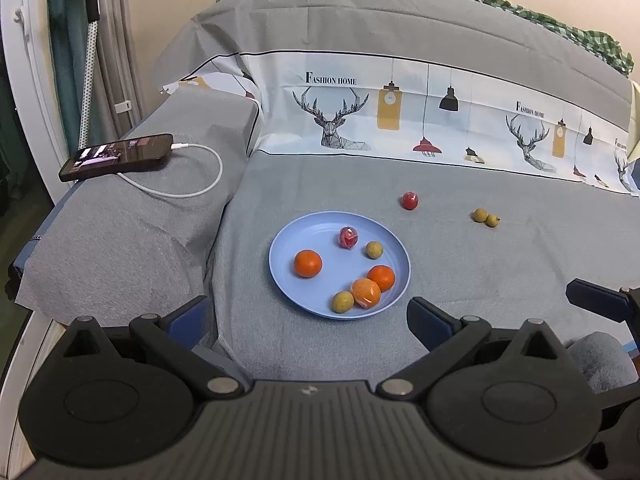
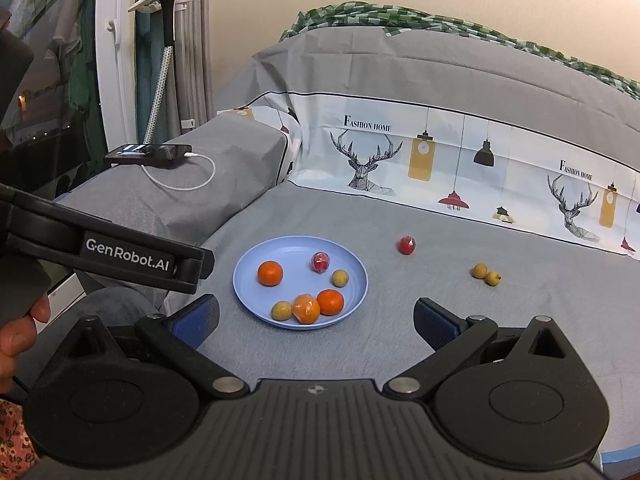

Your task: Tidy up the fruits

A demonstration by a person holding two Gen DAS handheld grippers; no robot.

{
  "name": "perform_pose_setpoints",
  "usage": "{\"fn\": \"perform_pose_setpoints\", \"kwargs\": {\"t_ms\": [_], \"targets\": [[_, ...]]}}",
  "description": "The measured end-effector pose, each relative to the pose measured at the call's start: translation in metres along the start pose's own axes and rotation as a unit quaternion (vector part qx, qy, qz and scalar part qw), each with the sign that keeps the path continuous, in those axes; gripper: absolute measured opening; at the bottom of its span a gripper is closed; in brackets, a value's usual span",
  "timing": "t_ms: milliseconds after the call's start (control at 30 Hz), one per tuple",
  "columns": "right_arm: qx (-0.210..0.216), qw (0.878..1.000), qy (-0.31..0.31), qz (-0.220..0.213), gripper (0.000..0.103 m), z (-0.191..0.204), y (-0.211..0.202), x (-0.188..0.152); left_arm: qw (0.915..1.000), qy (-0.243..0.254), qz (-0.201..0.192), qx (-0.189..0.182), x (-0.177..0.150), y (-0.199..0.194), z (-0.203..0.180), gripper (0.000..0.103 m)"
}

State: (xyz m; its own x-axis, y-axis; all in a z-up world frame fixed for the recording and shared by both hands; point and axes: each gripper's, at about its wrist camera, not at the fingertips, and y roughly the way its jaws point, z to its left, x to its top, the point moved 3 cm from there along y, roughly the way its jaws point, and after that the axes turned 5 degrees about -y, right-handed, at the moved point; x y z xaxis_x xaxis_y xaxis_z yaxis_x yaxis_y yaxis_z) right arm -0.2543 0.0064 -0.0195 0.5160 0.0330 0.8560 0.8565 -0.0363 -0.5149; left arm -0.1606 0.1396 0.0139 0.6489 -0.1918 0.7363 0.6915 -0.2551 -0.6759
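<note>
Grey bedsheet [image 2: 400, 320] is strewn with a wrapped red fruit [image 2: 407, 245] and two yellow-green longans [image 2: 486, 274] beyond the round blue plate [image 2: 360, 280]; right gripper [image 2: 316, 320] (fingers apart, empty) is judged nearer; left gripper [image 1: 308, 316] likewise spread.

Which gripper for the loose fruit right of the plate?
Right, probably. The red fruit and two small yellow-green fruits lie off the blue plate on its right. Right gripper is open, empty, nearer that side; left gripper faces the plate.

Blue plate [image 1: 280, 264]; grey cloth [image 1: 500, 264]
</note>
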Motion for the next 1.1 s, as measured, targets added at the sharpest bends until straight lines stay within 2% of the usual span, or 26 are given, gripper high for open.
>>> {"fn": "perform_pose_setpoints", "kwargs": {"t_ms": [300, 467, 733, 1100], "targets": [[0.006, 1.0, 0.006, 0.008, 0.102, -0.004, 0.007, -0.003, 0.9999, 0.003, 0.014, 0.004, 0.0, 0.01, 0.0, 0.103], [-0.008, 1.0, 0.025, 0.009, 0.102, -0.016, 0.016, -0.004, 0.9995, 0.019, 0.02, 0.012, 0.009, 0.018, -0.007, 0.103], [-0.055, 0.995, 0.081, 0.025, 0.102, -0.06, 0.04, -0.017, 0.9985, 0.032, 0.043, 0.009, 0.029, 0.049, -0.029, 0.103], [-0.138, 0.978, 0.147, 0.052, 0.102, -0.136, 0.091, -0.046, 0.9949, 0.055, 0.084, 0.005, 0.045, 0.109, -0.072, 0.103]]}}
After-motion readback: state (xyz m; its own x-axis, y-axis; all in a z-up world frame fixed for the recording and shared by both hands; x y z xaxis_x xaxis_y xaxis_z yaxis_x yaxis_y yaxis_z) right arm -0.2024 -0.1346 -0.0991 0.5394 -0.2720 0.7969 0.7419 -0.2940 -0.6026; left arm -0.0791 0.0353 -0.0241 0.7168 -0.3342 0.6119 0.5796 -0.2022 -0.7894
